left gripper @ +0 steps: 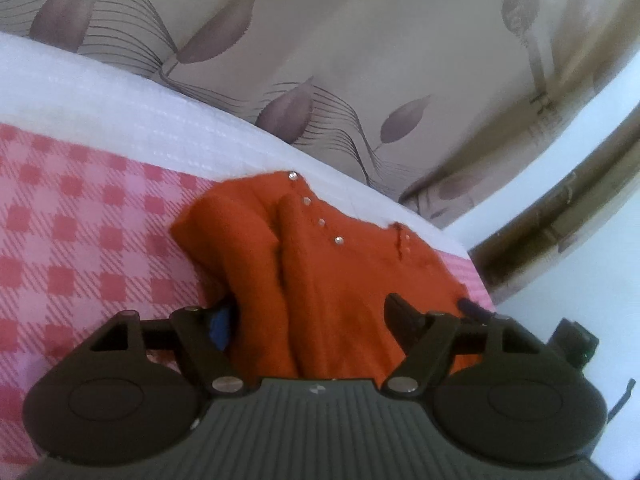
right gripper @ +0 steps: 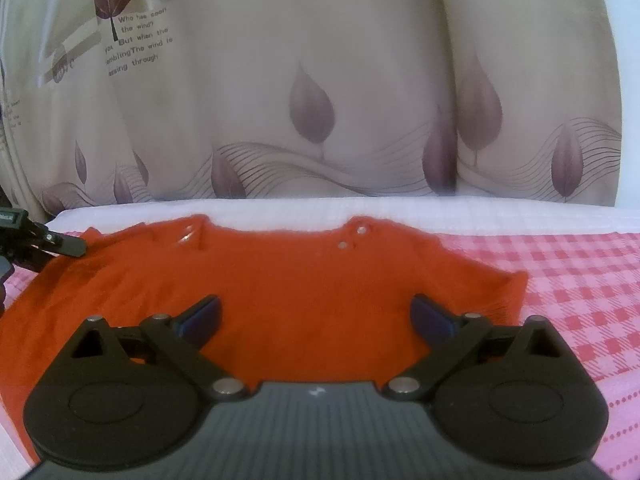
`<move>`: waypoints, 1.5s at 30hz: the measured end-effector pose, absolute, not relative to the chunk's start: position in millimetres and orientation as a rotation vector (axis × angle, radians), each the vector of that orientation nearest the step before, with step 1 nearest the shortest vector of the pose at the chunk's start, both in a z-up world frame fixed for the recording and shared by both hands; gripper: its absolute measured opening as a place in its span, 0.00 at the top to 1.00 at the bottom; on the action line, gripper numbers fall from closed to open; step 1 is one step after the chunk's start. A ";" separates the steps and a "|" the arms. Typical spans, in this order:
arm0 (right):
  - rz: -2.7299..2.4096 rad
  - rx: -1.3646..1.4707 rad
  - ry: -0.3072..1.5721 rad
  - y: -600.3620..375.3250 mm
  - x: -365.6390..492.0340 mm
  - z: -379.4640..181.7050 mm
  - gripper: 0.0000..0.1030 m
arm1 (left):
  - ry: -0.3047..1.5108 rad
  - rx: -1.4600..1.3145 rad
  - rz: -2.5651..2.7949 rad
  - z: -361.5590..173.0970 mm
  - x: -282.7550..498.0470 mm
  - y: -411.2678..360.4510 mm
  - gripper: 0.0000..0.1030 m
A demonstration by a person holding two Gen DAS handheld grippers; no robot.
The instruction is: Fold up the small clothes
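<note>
Right wrist view: the right gripper [right gripper: 316, 320] hangs wide-jawed over the orange top [right gripper: 280, 280]; the left gripper [left gripper: 308, 320], jaws wide, should pinch the bunched sleeve edge squarely.

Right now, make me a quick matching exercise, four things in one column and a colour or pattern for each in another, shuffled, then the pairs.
Things:
1. small garment
2. cloth under it
3. curtain behind
4. pads on the right tongs

Colours:
A. beige with purple leaves
B. dark blue
C. orange
D. pink and red checks

Pairs: 1-C, 2-D, 3-A, 4-B
</note>
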State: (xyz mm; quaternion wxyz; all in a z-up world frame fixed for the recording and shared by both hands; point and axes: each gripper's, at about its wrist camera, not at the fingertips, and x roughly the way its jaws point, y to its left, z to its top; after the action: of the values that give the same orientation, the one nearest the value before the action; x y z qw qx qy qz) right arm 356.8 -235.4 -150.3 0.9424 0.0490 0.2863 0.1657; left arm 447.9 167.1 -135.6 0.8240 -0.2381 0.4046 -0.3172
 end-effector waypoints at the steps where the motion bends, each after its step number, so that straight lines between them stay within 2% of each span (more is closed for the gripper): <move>1: 0.337 0.100 0.581 -235.5 356.6 -150.2 0.01 | 0.857 -0.514 -0.678 -136.9 448.1 167.7 0.27; 2: 0.336 0.101 0.578 -235.9 356.2 -150.0 0.01 | 0.852 -0.541 -0.677 -139.2 448.6 169.8 0.28; 3: 0.334 0.102 0.574 -236.1 355.6 -149.8 0.00 | 0.844 -0.573 -0.662 -141.8 449.7 171.5 0.35; 4: 0.329 0.102 0.571 -236.3 355.3 -149.6 0.00 | 0.839 -0.576 -0.642 -143.0 450.3 171.3 0.50; 5: 0.327 0.103 0.570 -236.6 355.0 -149.3 0.00 | 0.832 -0.557 -0.606 -144.3 451.4 168.2 0.60; 6: 0.326 0.103 0.570 -236.4 355.0 -149.3 0.00 | 0.826 -0.544 -0.572 -145.5 451.2 167.2 0.78; 7: 0.325 0.102 0.571 -236.3 355.0 -149.2 0.00 | 0.818 -0.553 -0.544 -147.0 450.0 164.9 0.79; 16: 0.324 0.109 0.565 -237.4 354.2 -148.4 0.00 | 0.747 -0.499 -0.479 -128.4 434.6 148.3 0.84; 21: 0.336 0.135 0.540 -243.0 352.6 -147.1 0.00 | 0.757 -0.465 -0.428 -109.3 433.1 133.3 0.85; 26: 0.381 0.257 0.404 -268.0 335.7 -141.6 0.00 | 0.777 -0.427 -0.404 -91.5 430.2 107.0 0.86; 34: 0.443 0.266 0.411 -271.4 337.5 -139.0 0.00 | 0.825 -0.378 -0.419 -65.1 418.8 52.4 0.86; 45: 0.449 0.289 0.399 -274.3 334.4 -139.8 0.00 | 0.962 -0.483 -0.440 -85.7 415.8 -10.1 0.85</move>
State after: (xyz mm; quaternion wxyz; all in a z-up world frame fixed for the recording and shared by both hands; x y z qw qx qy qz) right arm 334.4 -274.3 -139.8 0.9450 0.1418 0.1959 0.2203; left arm 415.8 -10.1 -85.7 0.8356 -0.2283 0.4543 -0.2079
